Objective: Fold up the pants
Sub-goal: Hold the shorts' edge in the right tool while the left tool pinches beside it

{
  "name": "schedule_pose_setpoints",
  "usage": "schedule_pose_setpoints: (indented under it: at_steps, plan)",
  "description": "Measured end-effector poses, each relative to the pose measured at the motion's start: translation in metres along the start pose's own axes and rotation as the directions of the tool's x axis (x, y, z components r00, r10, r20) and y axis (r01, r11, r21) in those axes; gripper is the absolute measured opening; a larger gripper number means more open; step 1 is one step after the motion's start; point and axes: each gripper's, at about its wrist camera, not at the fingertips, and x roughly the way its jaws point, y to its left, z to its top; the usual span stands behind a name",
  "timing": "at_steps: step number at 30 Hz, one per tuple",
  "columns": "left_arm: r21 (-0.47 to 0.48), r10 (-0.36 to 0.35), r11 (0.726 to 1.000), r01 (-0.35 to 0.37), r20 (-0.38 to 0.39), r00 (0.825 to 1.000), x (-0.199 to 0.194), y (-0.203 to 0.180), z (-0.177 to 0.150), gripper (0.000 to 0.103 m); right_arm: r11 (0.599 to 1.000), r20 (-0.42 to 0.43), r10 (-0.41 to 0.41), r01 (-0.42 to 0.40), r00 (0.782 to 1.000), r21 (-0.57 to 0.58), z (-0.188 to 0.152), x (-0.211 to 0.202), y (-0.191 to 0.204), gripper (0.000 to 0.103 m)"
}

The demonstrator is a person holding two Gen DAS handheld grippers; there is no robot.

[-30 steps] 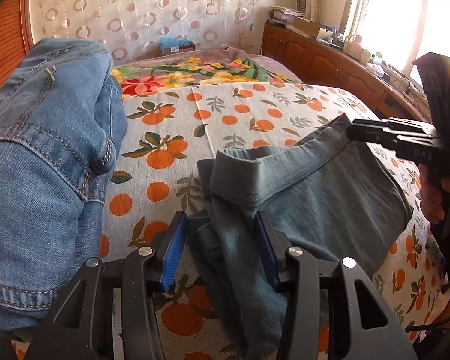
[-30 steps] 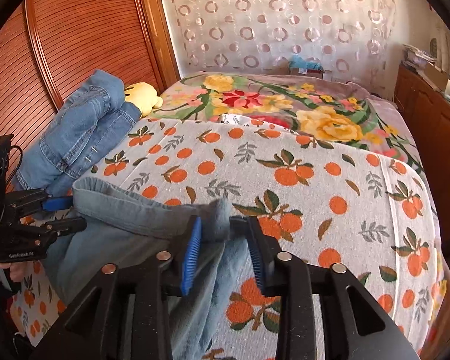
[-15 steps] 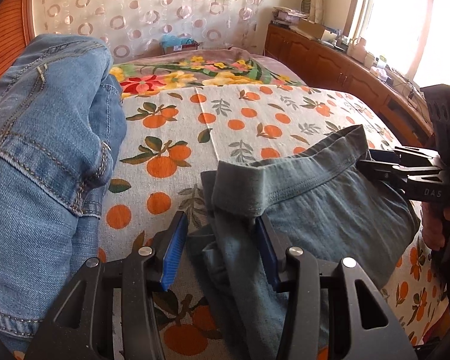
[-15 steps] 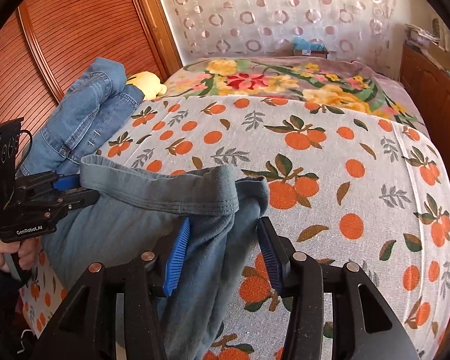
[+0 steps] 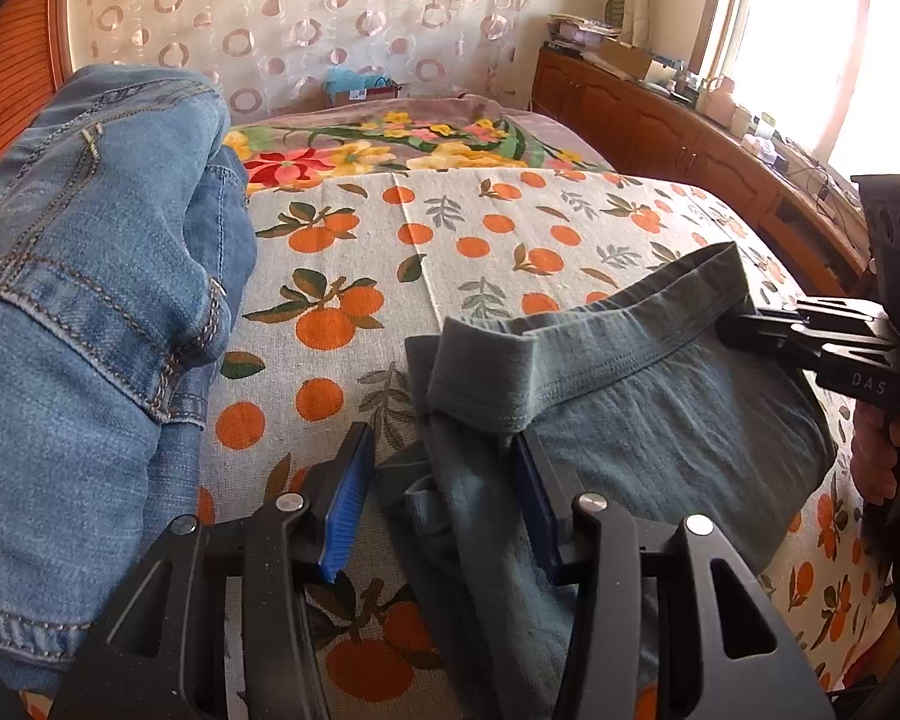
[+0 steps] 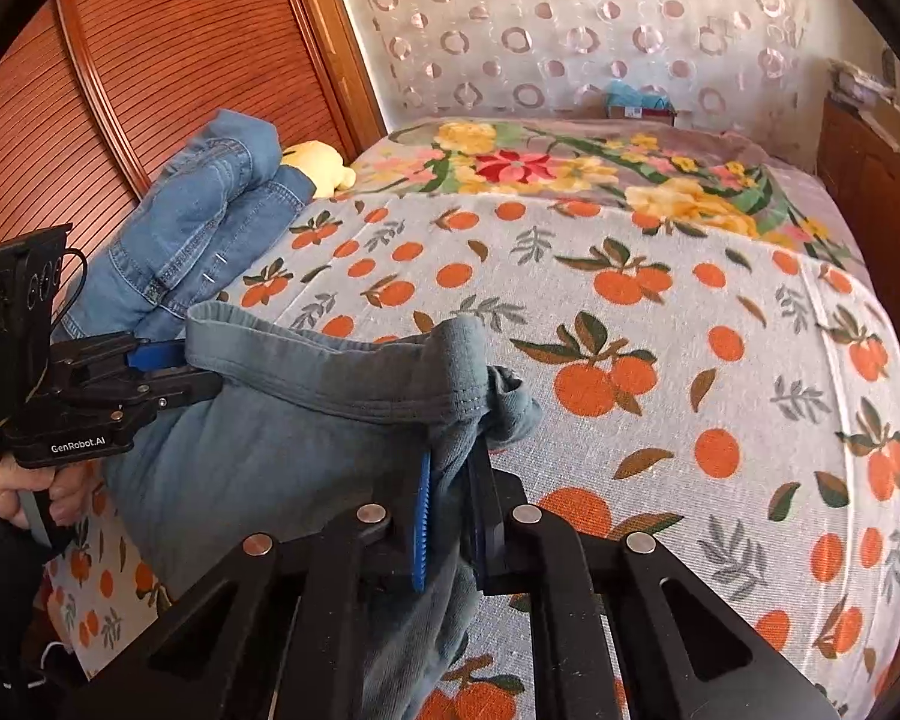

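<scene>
The left tongs are held spread apart, fabric between them; the right tongs are clamped together on cloth.

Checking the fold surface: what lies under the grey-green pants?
Under the grey-green pants lies the orange-print bedspread. The left claw straddles one waistband end; the right claw pinches the other. Anything beneath the fabric is hidden.
</scene>
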Motion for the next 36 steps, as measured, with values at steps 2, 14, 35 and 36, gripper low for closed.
schedule_pose_setpoints:
  at_steps: [2, 14, 35, 36]
  plan:
    - [0.004, 0.000, 1.000, 0.000, 0.001, 1.000, -0.004, -0.001, -0.002, 0.047, 1.000, 0.020, -0.006, 0.006, 1.000, -0.001, -0.002, -0.008, 0.000, 0.010]
    - [-0.048, -0.026, 0.999, 0.026, -0.013, 1.000, -0.008, 0.004, -0.014, 0.047, 1.000, -0.009, -0.017, 0.017, 1.000, 0.009, -0.013, -0.006, -0.002, 0.010]
    - [-0.033, -0.096, 0.995, 0.097, 0.027, 0.995, -0.003, -0.002, -0.011, 0.025, 1.000, -0.013, -0.003, 0.003, 1.000, 0.031, -0.013, 0.001, -0.008, 0.017]
    - [-0.036, -0.098, 0.994, 0.099, 0.028, 0.995, -0.003, -0.002, -0.010, 0.025, 0.999, -0.013, -0.003, 0.003, 1.000, 0.032, -0.013, 0.001, -0.007, 0.017]
